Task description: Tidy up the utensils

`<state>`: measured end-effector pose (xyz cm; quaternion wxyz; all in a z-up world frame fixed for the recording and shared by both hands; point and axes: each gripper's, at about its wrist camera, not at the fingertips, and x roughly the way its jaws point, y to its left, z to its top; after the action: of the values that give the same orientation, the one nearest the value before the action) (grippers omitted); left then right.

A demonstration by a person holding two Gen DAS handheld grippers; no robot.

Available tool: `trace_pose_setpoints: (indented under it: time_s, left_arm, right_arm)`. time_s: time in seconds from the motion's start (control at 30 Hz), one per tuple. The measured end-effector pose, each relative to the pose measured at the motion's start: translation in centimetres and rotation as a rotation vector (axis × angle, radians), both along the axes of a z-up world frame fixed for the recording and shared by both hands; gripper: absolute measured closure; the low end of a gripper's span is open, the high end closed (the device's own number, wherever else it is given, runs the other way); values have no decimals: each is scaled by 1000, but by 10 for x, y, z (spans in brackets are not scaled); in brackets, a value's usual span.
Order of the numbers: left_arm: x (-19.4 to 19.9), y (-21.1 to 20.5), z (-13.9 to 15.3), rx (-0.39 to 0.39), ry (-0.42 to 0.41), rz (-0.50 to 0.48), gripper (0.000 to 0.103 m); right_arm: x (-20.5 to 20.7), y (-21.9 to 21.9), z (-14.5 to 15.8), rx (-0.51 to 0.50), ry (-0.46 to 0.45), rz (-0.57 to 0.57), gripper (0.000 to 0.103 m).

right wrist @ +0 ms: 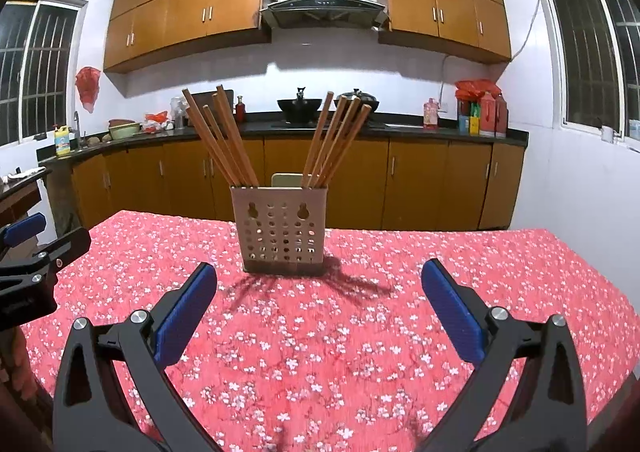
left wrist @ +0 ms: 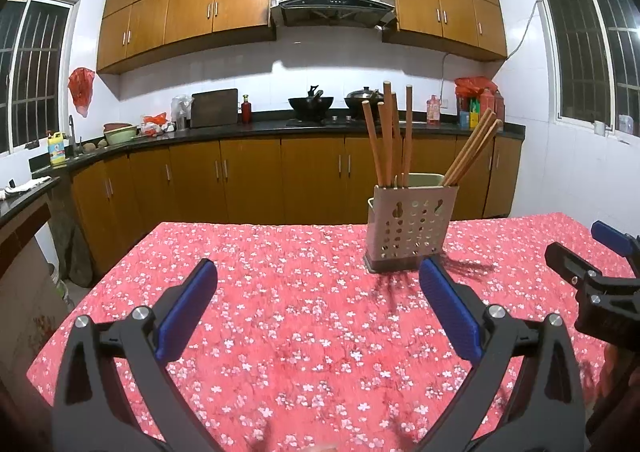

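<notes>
Chopsticks (right wrist: 224,140) stand in two bunches in the holder (right wrist: 283,227), one bunch leaning left, the other (right wrist: 336,140) leaning right, with a cream divider between them at the rim. The holder is a pale box with round holes and two keyhole slots, upright on the red flowered cloth (right wrist: 320,352) of the table.

My right gripper (right wrist: 319,284) hovers over the cloth with its jaws spread wide and nothing between them. From its camera the holder sits straight ahead, beyond the blue pads (right wrist: 186,316) and inside the line of the gap — apart from both fingers, not touching. Its shadow runs over the cloth toward me.

My left gripper (left wrist: 318,284) is likewise wide apart and bare, low over the cloth. From its camera the holder (left wrist: 412,228) stands ahead and off to the right, just beyond the tip of my right-hand pad (left wrist: 448,312), which overlaps its base in the view; whether they touch I cannot tell. The chopsticks (left wrist: 390,140) rise nearly upright on one side there and slant right on the other.

Each gripper shows at the edge of the other's view — the left one (right wrist: 36,248) to the left of the holder, the right one (left wrist: 592,264) to its right.

Behind the table runs a dark counter (right wrist: 420,130) with wooden cabinets (right wrist: 304,180), woks and bottles.
</notes>
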<state>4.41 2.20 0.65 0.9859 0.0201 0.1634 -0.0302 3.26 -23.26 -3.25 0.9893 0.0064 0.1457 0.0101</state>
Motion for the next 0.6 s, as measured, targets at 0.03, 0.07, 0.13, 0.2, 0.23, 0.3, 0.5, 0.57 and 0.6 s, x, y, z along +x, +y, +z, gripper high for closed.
trace_pose_setpoints:
  time_s: [0.03,0.07,0.13,0.2,0.23,0.3,0.5,0.57,0.6]
  left_arm:
    - [-1,-1,-1,2,-1,-1,4]
    - [-2,-1,-3,4,-1,-2,4]
    - [-4,-2,-5,8,-1,-3,4]
    - [-5,-2,-8,8,1,-7,4]
    - [-6,-2,-9,8,3,-7,4]
    - [-6,-3,-11,6,9,-8,4]
    - [-9,-4,-18,6,17,-11,4]
    - [-11,-4,-19,9,14,-11,4]
    - [-12,-4,-20,11,14,-10,4]
  right_arm:
    - [-1,0,0,2,0,-2,2]
    - [-2,-1,-1,4,0,-4,2]
    - [-3,-1,-3,9,-1,-7,2]
    - [-5,-1,-6,11,1,-8,2]
    - [-6,0,-7,11,4,-7,2]
    - [-7,-1,-9,9,10,-6,2]
    - [-10,1,-16,0,24,-10,2]
    - [-11,0,-18,-3,26,-13,2]
    - [-12,0,-18,-3,28,-14,2]
